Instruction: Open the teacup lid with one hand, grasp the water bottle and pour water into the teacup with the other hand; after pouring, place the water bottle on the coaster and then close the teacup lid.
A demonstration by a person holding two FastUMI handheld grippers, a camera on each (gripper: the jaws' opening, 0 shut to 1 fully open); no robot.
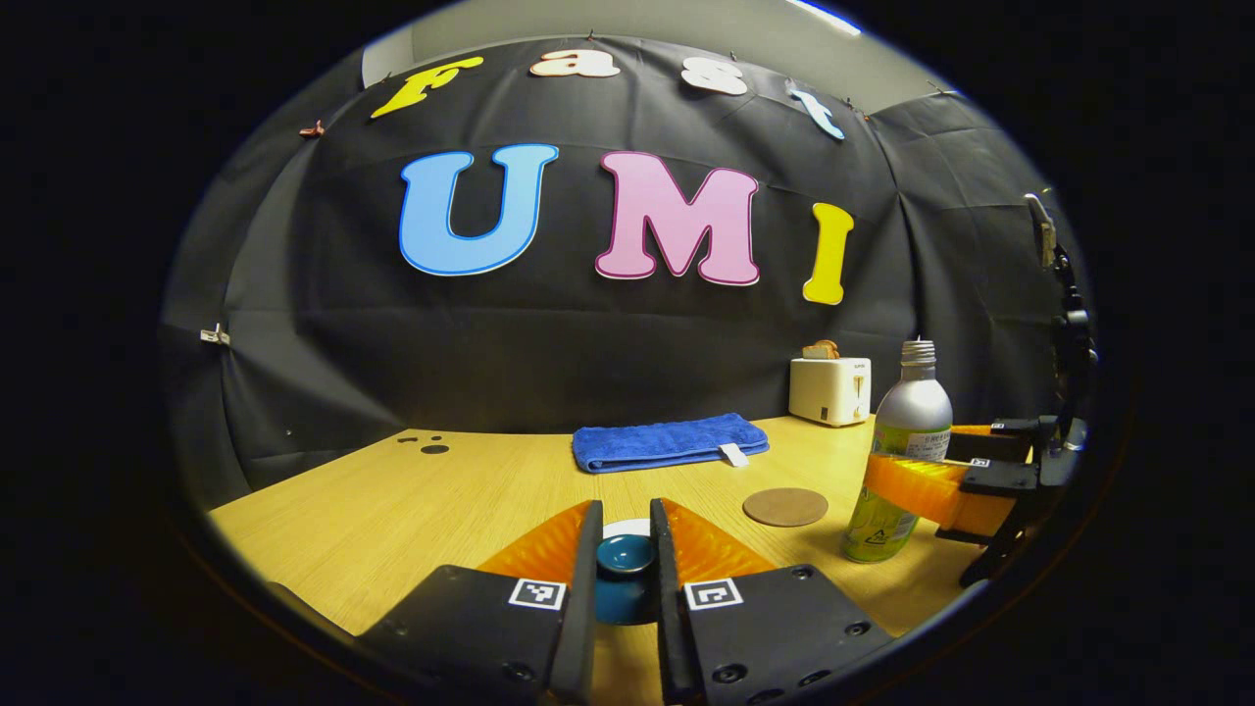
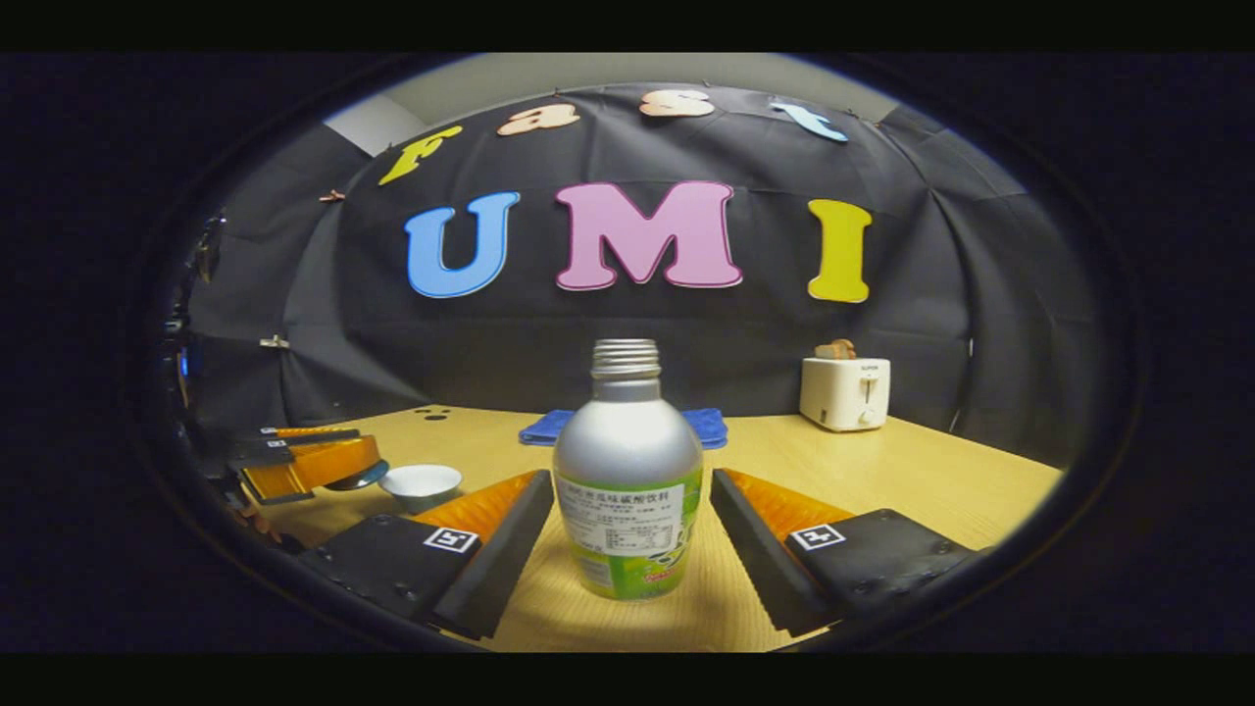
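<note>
**Lid pinched on the left, bottle framed on the right**

In the left gripper view, the left gripper [image 1: 626, 549] is pinching the teal teacup lid [image 1: 626, 555] between its two fingers, which are standing almost parallel and pressing on the lid's sides. A white rim, the teacup [image 1: 627, 527], is peeking out just behind the lid; whether the lid is touching the cup or hanging above it cannot be told. Beyond the fingertips, a round brown coaster [image 1: 785, 507] is lying flat on the wooden table [image 1: 392, 510], off to the right, and a folded blue towel [image 1: 670, 441] is lying farther back. A white toaster [image 1: 829, 389] with a slice of bread in it is standing near the wall.

In the right gripper view, the right gripper [image 2: 627, 520] is sitting with its fingers spread wide on either side of the water bottle [image 2: 628, 471], with a gap showing on each side, so it is gripping nothing. The bottle, silver with a green label and an uncapped threaded neck, is standing upright on the table between the fingers. To the left, the white teacup [image 2: 421, 482] is sitting open, with the left gripper [image 2: 314, 461] just beside it. The towel [image 2: 711, 424] is showing behind the bottle, and the toaster [image 2: 845, 392] is standing at the back right.
</note>
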